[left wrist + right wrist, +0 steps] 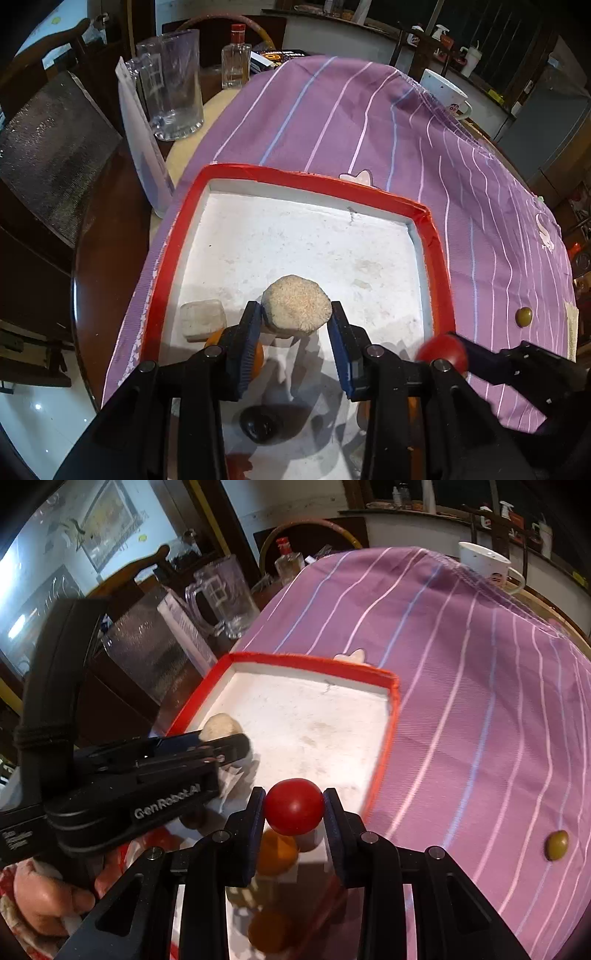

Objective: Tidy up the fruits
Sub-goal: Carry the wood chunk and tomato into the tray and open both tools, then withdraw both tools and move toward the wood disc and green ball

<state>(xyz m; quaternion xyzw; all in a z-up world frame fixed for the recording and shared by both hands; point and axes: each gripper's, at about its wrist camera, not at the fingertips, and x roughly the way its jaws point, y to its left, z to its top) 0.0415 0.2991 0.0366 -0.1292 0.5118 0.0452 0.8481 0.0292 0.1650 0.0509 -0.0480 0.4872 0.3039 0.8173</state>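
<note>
1. Left gripper (295,314): black angular frame, blue ribbed pads, round silver screws at the joints.
2. Right gripper (294,806): same black frame, dark pads, silver screws.
3. Left gripper's body bears white "GenRobot.AI" lettering and a curved black handle.

Dim room, hard overhead shadows, fisheye bending edges, slight blur.
</note>
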